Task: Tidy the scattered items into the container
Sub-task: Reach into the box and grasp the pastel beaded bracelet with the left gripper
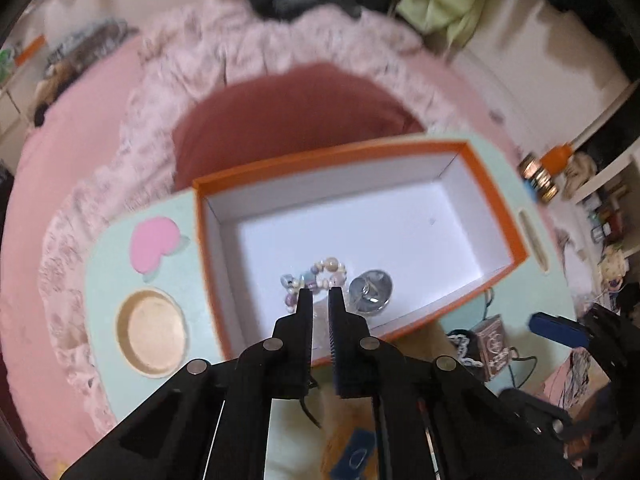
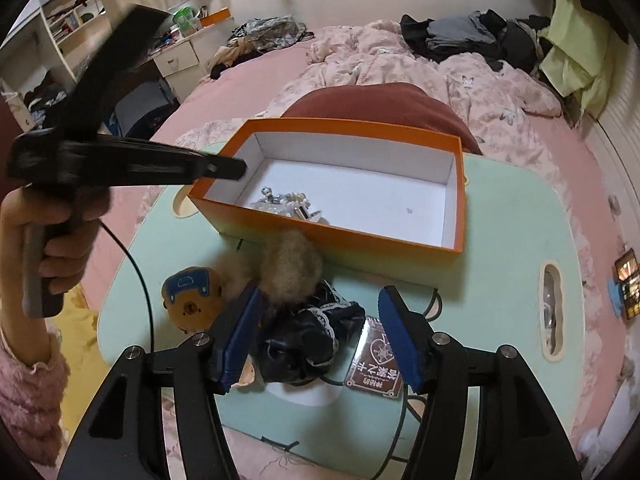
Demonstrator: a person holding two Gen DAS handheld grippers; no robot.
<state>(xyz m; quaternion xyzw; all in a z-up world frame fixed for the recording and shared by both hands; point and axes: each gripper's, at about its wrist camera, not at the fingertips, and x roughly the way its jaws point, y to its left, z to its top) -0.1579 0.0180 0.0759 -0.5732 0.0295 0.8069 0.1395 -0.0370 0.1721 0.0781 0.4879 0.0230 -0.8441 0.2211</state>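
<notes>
While the left gripper [image 1: 321,289] hangs over the orange box [image 2: 454,184], jaws nearly clenched and empty, a bead bracelet [image 1: 320,274] and a round metal piece [image 1: 370,291] lie inside. Right gripper [image 2: 320,304] stands released over the dark lace cloth [image 2: 308,336]; fur pompom [image 2: 290,264], bear plush [image 2: 192,298] and silver packet [image 2: 374,364] lie on the mint table [image 2: 508,216].

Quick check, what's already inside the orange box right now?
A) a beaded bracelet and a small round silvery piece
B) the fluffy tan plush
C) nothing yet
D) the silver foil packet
A: the left wrist view shows the beaded bracelet and a round silvery piece lying on the white floor of the orange box, while the plush and foil packet lie outside it on the tray table.
</notes>
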